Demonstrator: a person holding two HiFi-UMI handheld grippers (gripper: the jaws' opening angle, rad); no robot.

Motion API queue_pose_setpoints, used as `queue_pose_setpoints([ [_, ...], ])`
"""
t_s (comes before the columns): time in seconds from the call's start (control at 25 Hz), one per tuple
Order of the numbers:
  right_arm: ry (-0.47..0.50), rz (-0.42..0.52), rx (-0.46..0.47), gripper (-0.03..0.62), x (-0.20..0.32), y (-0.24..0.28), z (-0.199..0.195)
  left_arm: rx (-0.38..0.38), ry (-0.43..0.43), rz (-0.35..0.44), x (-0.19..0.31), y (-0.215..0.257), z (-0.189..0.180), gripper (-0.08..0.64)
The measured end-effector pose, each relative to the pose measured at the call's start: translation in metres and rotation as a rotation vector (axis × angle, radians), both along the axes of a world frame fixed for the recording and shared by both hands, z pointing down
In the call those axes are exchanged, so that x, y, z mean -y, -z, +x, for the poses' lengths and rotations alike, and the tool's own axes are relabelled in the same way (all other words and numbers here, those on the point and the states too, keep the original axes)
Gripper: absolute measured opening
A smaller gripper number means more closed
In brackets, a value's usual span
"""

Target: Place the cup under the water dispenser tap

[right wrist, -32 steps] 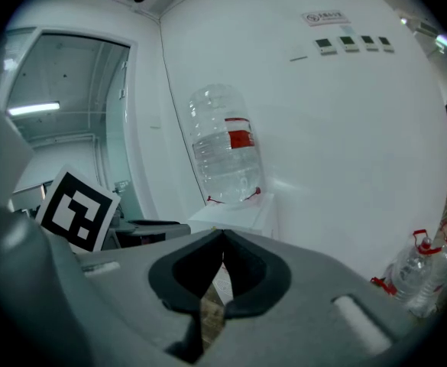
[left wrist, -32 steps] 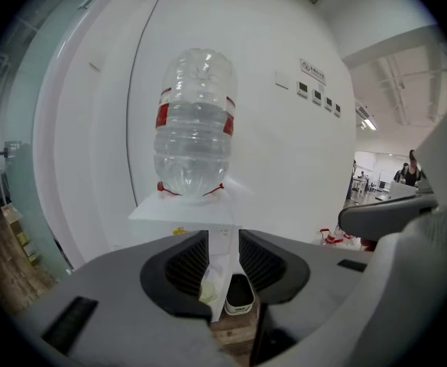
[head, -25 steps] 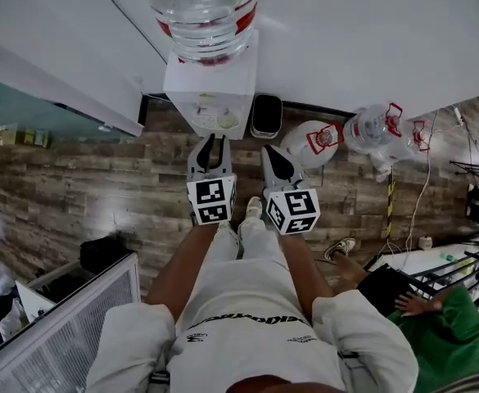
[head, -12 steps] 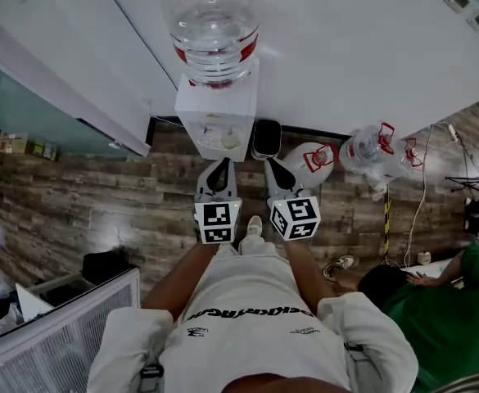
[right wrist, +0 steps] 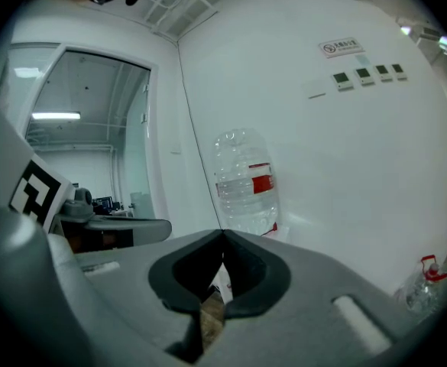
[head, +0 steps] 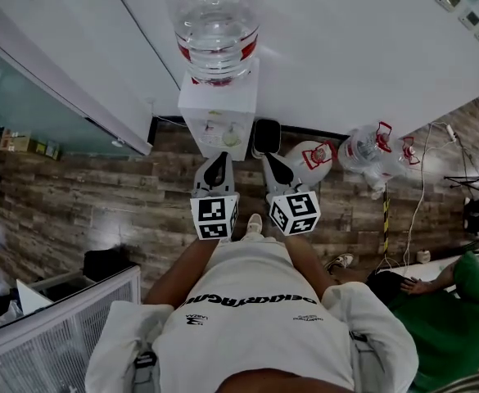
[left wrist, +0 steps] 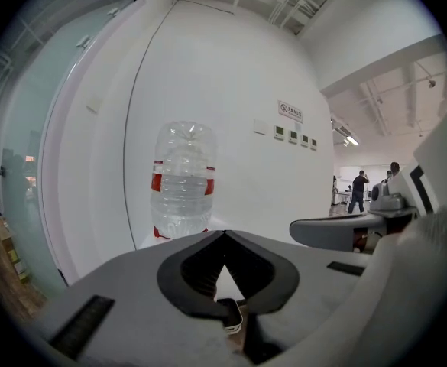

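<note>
Cup, a small pale round one, stands in the front recess of the white water dispenser, below the clear upturned water bottle with its red band. From my head view it reads as already sitting under the tap, though the tap itself is too small for me to pick out.

Both of my tools hang just short of the dispenser front, above the wood-plank floor. The left tool has its jaws pressed together on nothing, and its own view shows only the bottle and white wall past the tips. The right tool is likewise closed and empty, near the black bin beside the dispenser.

I judge the cup to be light and thin-walled, easy to crush or tip. Its material is unclear at this size. If I had to move it again I would pinch the side wall gently, a little below the rim, and keep it upright.

Against the frame from a second ago, the left jaws stood apart then and have just been closing, with nothing between them. The right jaws were together then as now. The cup keeps its place in the recess.
</note>
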State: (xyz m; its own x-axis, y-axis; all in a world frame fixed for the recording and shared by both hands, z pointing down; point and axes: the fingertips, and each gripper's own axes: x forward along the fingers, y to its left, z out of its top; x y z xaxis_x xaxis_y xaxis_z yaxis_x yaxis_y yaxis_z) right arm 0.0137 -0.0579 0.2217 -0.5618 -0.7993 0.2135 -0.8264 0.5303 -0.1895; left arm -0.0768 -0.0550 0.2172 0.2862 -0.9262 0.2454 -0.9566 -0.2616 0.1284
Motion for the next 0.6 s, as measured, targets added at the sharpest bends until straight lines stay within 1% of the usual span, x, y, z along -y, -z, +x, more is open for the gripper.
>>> queue_pose_setpoints([
  [0.08,0.005,0.006,-0.001,-0.002,-0.0009,0.0026,-0.0004,-0.003,0.001,0.014,-0.0023,0.0045,-0.0005,-0.003],
  [0.24,0.02,0.012,-0.002,-0.002,-0.0009,0.0052,-0.0034,0.02,-0.005,0.036,-0.0041,0.0055,0.0011,-0.003],
  [0.4,0.019,0.016,-0.004,-0.002,0.0003,0.0051,-0.0037,0.0,-0.021,0.027,-0.0034,0.0022,0.0043,-0.003],
  [0.6,0.006,0.028,0.002,-0.002,0.0064,0.0078,0.0004,-0.001,-0.015,0.026,0.002,0.0,0.0029,-0.003],
])
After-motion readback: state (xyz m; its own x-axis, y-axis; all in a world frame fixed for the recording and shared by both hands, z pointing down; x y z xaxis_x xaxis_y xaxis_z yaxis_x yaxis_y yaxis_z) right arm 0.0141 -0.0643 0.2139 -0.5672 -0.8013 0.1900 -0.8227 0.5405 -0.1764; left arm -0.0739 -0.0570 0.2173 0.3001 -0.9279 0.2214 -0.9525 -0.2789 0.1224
